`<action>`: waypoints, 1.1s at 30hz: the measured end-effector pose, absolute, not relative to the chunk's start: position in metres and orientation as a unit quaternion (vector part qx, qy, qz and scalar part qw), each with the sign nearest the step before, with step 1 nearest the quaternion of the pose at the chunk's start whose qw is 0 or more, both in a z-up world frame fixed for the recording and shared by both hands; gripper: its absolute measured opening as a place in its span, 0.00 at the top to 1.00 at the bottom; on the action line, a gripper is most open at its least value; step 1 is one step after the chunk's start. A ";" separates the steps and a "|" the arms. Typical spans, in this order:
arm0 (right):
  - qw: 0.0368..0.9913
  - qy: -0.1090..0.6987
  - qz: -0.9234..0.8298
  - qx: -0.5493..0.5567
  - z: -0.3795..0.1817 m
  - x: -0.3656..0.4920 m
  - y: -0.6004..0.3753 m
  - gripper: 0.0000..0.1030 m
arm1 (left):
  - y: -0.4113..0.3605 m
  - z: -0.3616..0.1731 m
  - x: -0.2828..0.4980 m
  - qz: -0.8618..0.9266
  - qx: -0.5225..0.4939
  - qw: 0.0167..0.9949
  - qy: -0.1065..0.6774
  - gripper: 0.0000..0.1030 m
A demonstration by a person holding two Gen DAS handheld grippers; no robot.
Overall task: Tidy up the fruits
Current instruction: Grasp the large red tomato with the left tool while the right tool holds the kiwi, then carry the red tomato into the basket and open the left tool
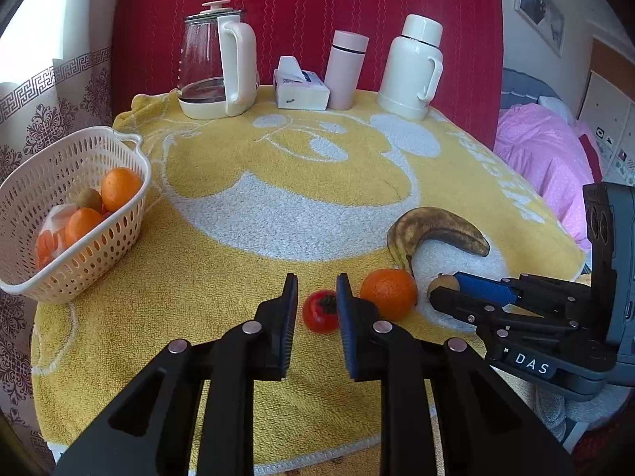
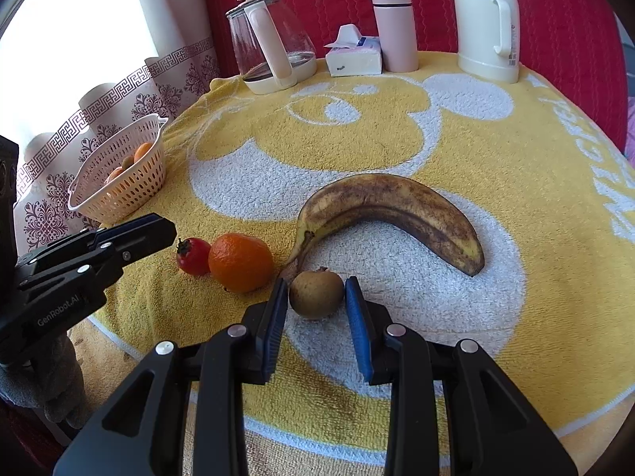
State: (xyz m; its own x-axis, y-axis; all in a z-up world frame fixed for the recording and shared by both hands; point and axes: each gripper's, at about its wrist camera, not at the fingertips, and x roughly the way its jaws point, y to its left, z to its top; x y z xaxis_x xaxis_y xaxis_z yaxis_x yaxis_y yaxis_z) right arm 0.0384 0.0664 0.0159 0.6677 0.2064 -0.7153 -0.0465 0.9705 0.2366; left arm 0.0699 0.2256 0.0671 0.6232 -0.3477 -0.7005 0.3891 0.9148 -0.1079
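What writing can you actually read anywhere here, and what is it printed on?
"DAS": white letters on the black body of the right tongs, seen from the left wrist view.
"GenRobot.AI": on the body of the left tongs, seen from the right wrist view.
Large white letters woven along the yellow towel: cut off and warped, not readable.
Print on the tissue pack and the label on the white thermos: too small to read.

Fluffy terry towel (image 2: pixel 397 142), perforated plastic basket (image 1: pixel 115 234), glass kettle (image 1: pixel 202 59), glossy tomato (image 2: pixel 193 256)
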 end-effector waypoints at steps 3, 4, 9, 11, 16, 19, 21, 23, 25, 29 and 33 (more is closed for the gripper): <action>0.907 0.404 0.070 0.099 0.016 0.039 0.066 0.70 | 0.234 0.073 0.071 -0.203 0.019 0.903 0.379 0.80; 0.906 0.404 0.070 0.100 0.016 0.040 0.066 0.70 | 0.236 0.073 0.072 -0.203 0.014 0.902 0.380 0.80; 0.906 0.405 0.071 0.101 0.015 0.040 0.065 0.70 | 0.234 0.060 0.075 -0.212 0.005 0.889 0.406 0.70; 0.906 0.405 0.072 0.102 0.015 0.040 0.065 0.70 | 0.228 0.054 0.074 -0.221 0.012 0.884 0.412 0.69; 0.905 0.406 0.073 0.102 0.014 0.041 0.065 0.70 | 0.212 0.044 0.070 -0.233 0.037 0.877 0.419 0.66; 0.905 0.406 0.073 0.100 0.014 0.040 0.066 0.70 | 0.209 0.035 0.075 -0.224 0.044 0.869 0.438 0.66; 0.906 0.406 0.073 0.099 0.014 0.040 0.066 0.70 | 0.211 0.031 0.077 -0.220 0.041 0.868 0.444 0.72; 0.906 0.405 0.073 0.099 0.015 0.040 0.066 0.70 | 0.213 0.034 0.075 -0.222 0.037 0.870 0.438 0.73; 0.907 0.403 0.073 0.099 0.015 0.040 0.066 0.70 | 0.215 0.038 0.074 -0.218 0.036 0.875 0.430 0.73; 0.909 0.398 0.073 0.100 0.017 0.038 0.065 0.70 | 0.222 0.050 0.073 -0.206 0.032 0.887 0.412 0.73; 0.911 0.392 0.074 0.101 0.019 0.036 0.064 0.70 | 0.234 0.063 0.074 -0.189 0.023 0.898 0.396 0.73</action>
State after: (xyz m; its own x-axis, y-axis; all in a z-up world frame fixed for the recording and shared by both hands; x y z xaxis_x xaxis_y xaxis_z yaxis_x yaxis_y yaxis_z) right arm 0.0365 0.0643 0.0194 0.6812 0.2134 -0.7003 -0.0550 0.9688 0.2418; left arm 0.0737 0.2335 0.0629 0.6146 -0.3203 -0.7209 0.3574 0.9278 -0.1075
